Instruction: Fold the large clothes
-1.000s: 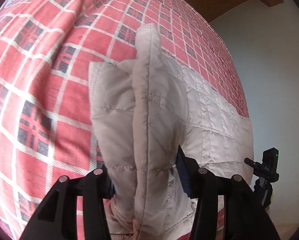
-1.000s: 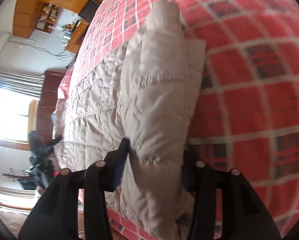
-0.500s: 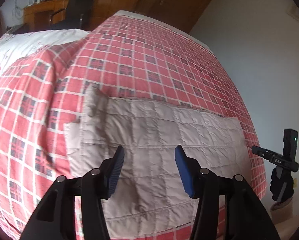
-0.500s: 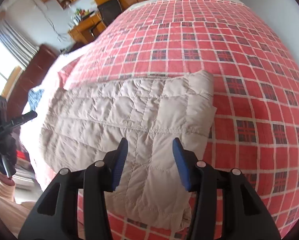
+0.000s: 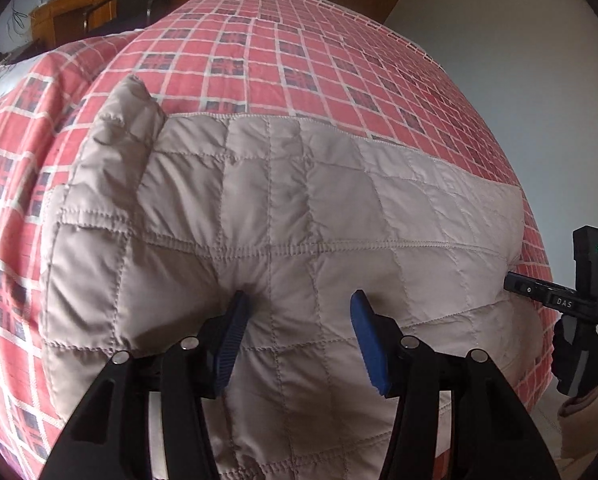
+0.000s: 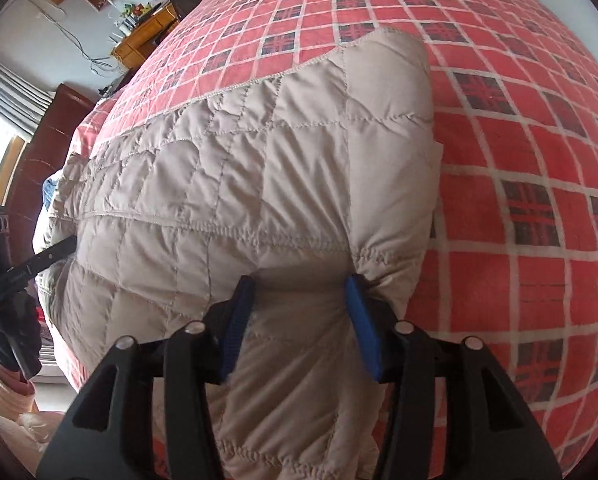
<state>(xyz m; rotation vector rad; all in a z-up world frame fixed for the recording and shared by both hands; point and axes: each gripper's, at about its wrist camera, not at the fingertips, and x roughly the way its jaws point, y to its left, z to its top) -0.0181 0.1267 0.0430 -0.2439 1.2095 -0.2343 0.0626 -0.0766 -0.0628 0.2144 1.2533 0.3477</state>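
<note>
The quilted beige jacket (image 5: 299,216) lies spread on the bed (image 5: 259,52), near its front edge. My left gripper (image 5: 297,312) has its jaws wide over the padding, with nothing pinched. My right gripper (image 6: 299,296) presses into a bulge at the jacket's end; I cannot tell whether it grips. I see two risks: the slick, puffy fabric may slip out, and uneven lifting may skew the fold or drag the hem off the bed.
</note>
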